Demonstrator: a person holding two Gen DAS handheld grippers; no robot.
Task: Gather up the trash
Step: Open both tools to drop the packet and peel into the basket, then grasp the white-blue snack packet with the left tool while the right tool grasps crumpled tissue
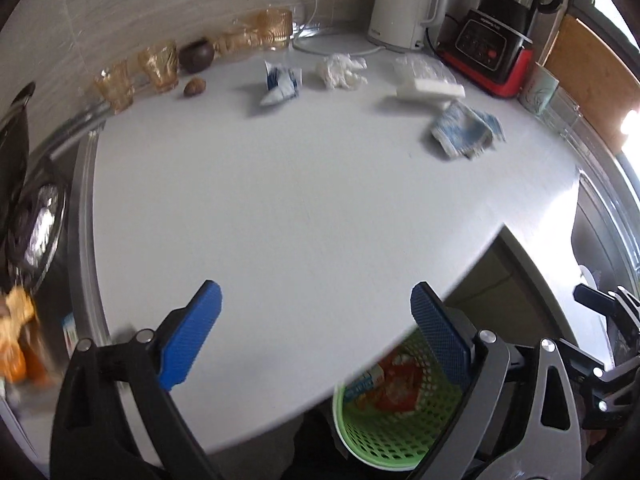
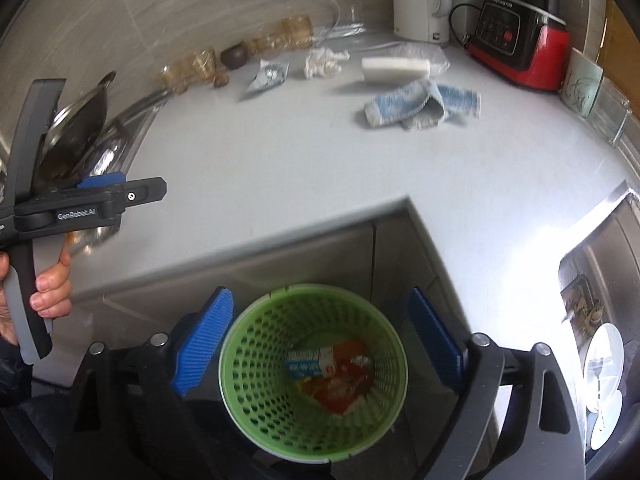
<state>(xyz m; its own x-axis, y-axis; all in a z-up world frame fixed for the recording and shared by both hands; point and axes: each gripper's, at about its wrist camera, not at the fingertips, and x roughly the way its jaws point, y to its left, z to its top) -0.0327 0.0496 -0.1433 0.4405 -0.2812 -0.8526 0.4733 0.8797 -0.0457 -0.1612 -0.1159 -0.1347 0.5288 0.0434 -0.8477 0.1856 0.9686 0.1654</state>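
A green mesh bin [image 2: 316, 372] stands on the floor below the counter's front edge, holding a red wrapper [image 2: 344, 384] and a small blue-and-white carton [image 2: 310, 364]. My right gripper [image 2: 320, 340] hangs open and empty right above the bin. My left gripper [image 1: 316, 332] is open and empty over the counter's front edge; the bin [image 1: 384, 412] shows below it. At the back of the white counter [image 1: 300, 200] lie a crumpled blue-and-white wrapper [image 1: 280, 86], a crumpled white tissue [image 1: 340, 70] and a clear plastic bag [image 1: 424, 68].
A white sponge block [image 1: 432, 92] and a blue-and-white cloth [image 1: 466, 130] lie at the right. Amber glasses [image 1: 160, 64], a dark bowl [image 1: 196, 54], a white kettle [image 1: 404, 4] and a red-based blender [image 1: 496, 40] line the back wall. A sink with a pan [image 2: 80, 132] is at the left.
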